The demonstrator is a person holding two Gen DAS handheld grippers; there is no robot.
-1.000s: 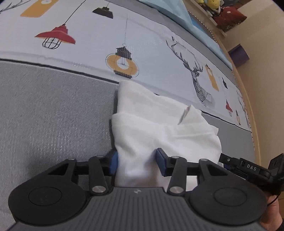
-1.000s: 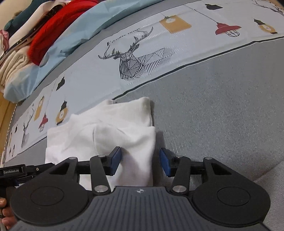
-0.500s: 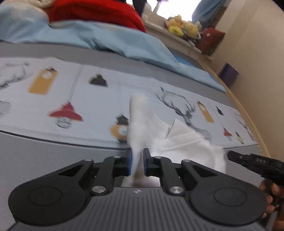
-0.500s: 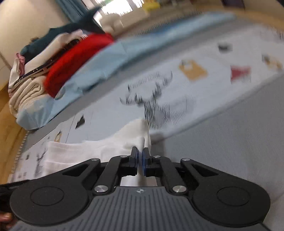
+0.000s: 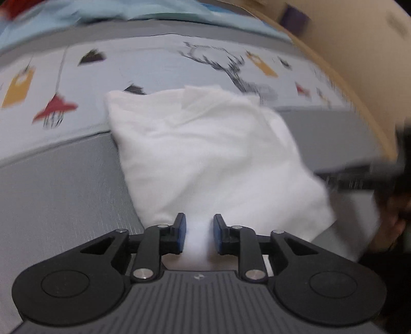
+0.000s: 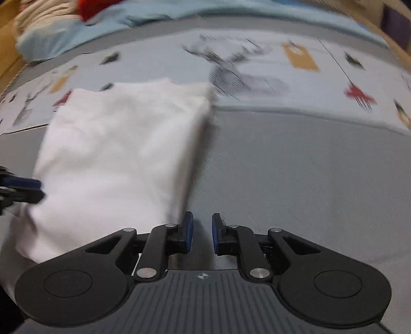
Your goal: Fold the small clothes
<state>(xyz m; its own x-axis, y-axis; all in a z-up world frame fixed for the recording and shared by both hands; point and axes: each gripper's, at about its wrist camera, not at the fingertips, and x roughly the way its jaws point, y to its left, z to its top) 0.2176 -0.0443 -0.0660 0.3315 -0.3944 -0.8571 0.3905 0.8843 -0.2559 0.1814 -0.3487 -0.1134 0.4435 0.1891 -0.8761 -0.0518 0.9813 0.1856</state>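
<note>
A small white garment (image 5: 205,159) lies folded flat on the bed, across the grey and the printed parts of the cover. It also shows in the right wrist view (image 6: 115,154). My left gripper (image 5: 197,235) is open, with the garment's near edge lying between its blue pads. My right gripper (image 6: 202,235) is open and empty, just to the right of the garment's near right corner, over the grey cover. The left gripper's tip (image 6: 23,187) shows at the left edge of the right wrist view. Both views are blurred by motion.
The bed cover has a grey band (image 6: 308,167) in front and a pale printed band (image 6: 257,77) with lamps and deer behind. A light blue blanket (image 6: 128,20) and piled clothes lie at the back. The bed's wooden edge (image 5: 359,102) curves at the right.
Both grippers were shut on the garment's near edge and held it up half a second ago. Now the garment lies folded over on the bed and both grippers have opened.
</note>
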